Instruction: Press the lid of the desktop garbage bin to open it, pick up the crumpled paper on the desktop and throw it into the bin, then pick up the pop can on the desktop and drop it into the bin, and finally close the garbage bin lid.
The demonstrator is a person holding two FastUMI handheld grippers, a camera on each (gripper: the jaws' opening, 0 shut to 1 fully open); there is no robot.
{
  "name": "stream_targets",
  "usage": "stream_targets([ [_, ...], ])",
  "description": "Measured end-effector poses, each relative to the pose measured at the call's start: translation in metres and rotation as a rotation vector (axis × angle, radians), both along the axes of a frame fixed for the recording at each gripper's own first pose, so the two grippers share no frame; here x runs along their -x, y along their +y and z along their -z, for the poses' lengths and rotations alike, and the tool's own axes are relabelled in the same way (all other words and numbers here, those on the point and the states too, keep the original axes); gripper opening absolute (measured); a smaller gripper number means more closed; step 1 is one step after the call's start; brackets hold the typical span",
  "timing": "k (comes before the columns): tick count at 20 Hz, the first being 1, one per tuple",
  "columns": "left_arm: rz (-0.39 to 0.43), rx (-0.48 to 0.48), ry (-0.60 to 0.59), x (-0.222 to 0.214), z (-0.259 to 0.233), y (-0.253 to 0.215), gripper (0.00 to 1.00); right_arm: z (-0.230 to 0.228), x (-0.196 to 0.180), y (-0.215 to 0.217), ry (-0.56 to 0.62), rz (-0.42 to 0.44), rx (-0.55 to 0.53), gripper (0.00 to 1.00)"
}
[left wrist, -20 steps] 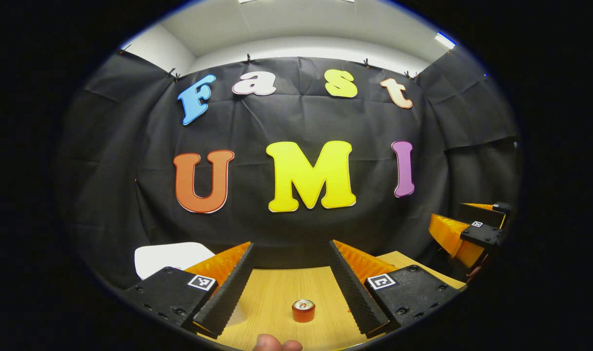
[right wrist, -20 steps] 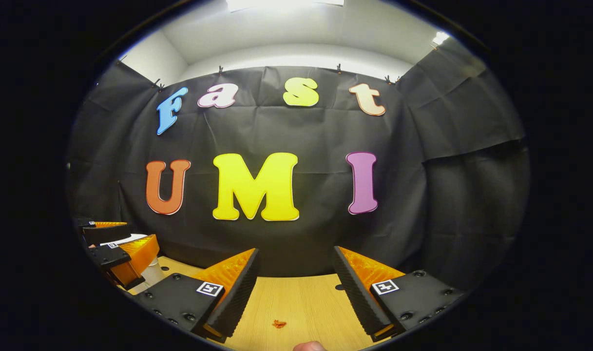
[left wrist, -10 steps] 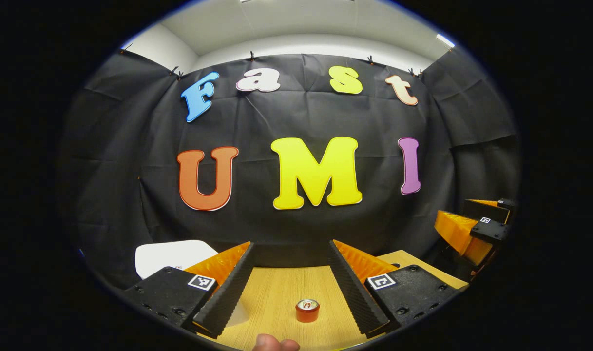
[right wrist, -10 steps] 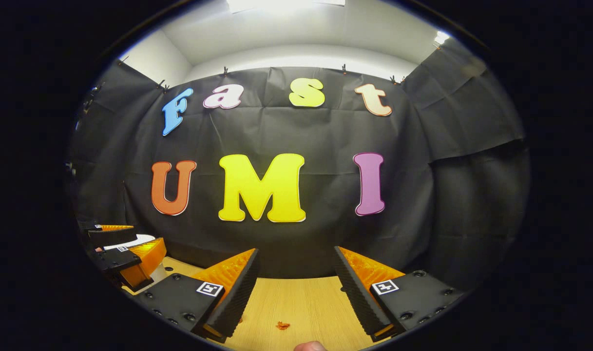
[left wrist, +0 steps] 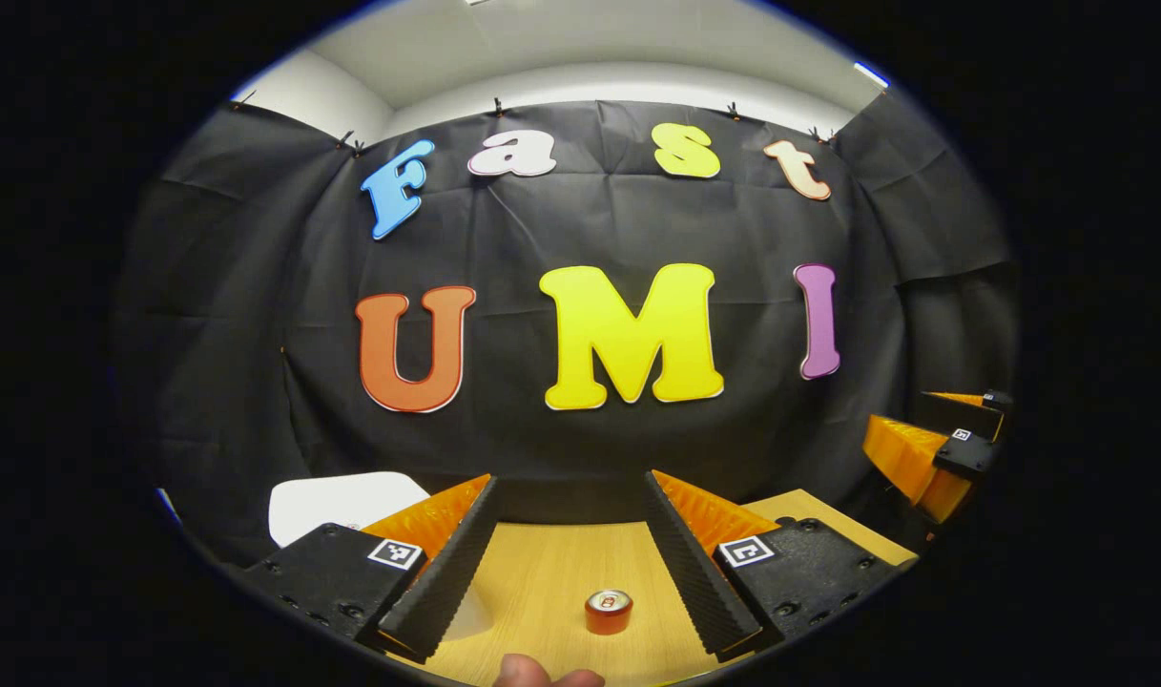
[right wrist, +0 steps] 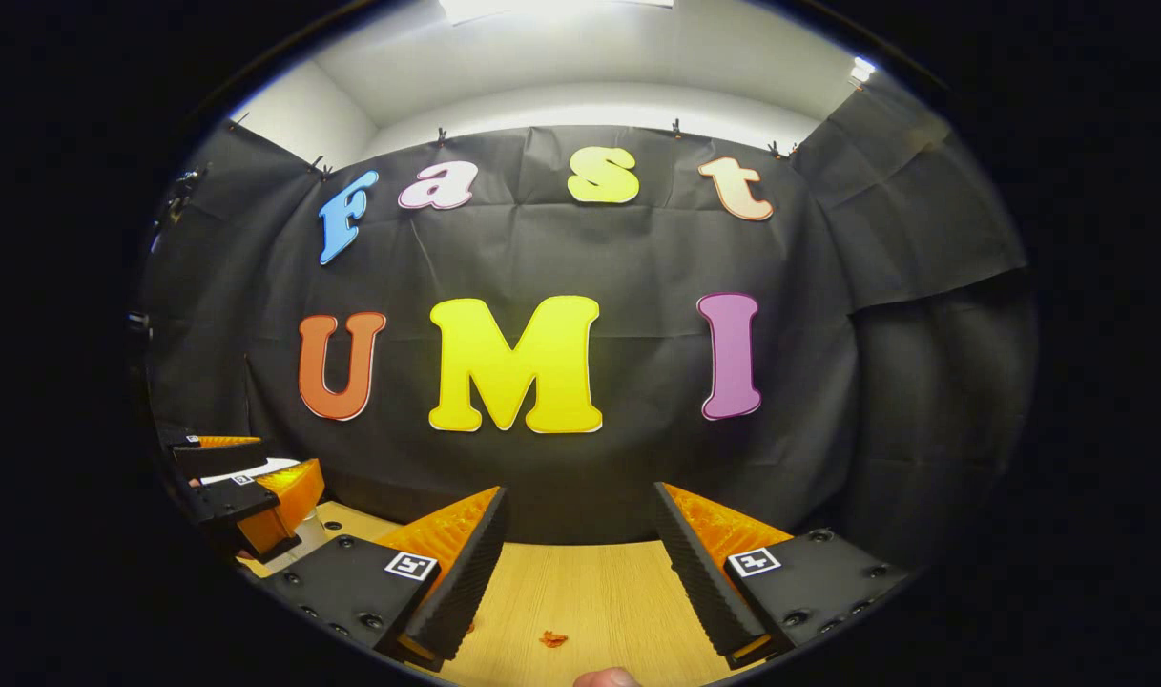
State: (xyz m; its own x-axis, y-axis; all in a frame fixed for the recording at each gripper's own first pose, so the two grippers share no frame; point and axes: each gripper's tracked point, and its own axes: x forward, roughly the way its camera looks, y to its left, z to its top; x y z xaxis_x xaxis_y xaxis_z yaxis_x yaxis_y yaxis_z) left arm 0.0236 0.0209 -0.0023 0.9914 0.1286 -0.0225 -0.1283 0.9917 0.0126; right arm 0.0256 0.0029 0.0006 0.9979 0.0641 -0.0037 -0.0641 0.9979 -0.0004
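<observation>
- On the counter, the pop can stood upright between the fingers of the left tongs, a little toward the right-hand finger and touching neither.
- Over the last second the can had crept slightly up and to the right in the left gripper view, and the wall had slid with it (a small swing of the hand, I judged, not a move of the can).
- Left of the can, a white lid-like shape showed behind the left finger; probably the garbage bin, though whether it was open could not be told.
- Both tongs were spread wide and held nothing; the right tongs hung over bare wood with a small orange-red scrap below them.
- Far right of the can, the right tongs appeared again at the edge of the left gripper view.
- No step looked begun: the can was unlifted, and the crumpled paper could not be made out for certain.
</observation>
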Motion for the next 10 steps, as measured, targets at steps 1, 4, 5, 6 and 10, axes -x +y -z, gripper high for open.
stream_targets([
  [1, -0.022, -0.003, 0.001, -0.001, -0.001, 0.006, 0.96, 0.0, -0.001, -0.001, 0.004, -0.007, 0.003, 0.94],
  [4, -0.078, -0.018, 0.012, -0.005, 0.0, 0.025, 0.96, 0.006, -0.002, -0.002, 0.02, -0.022, 0.01, 0.94],
  [5, -0.096, -0.016, 0.016, -0.007, 0.0, 0.031, 0.96, 0.007, -0.003, -0.001, 0.024, -0.03, 0.009, 0.94],
  [6, -0.118, -0.014, 0.016, -0.009, -0.001, 0.038, 0.96, 0.007, -0.003, -0.001, 0.025, -0.036, 0.009, 0.94],
  [10, -0.244, -0.031, 0.014, -0.011, -0.009, 0.084, 0.96, 0.006, -0.005, -0.004, 0.026, -0.054, 0.008, 0.94],
])
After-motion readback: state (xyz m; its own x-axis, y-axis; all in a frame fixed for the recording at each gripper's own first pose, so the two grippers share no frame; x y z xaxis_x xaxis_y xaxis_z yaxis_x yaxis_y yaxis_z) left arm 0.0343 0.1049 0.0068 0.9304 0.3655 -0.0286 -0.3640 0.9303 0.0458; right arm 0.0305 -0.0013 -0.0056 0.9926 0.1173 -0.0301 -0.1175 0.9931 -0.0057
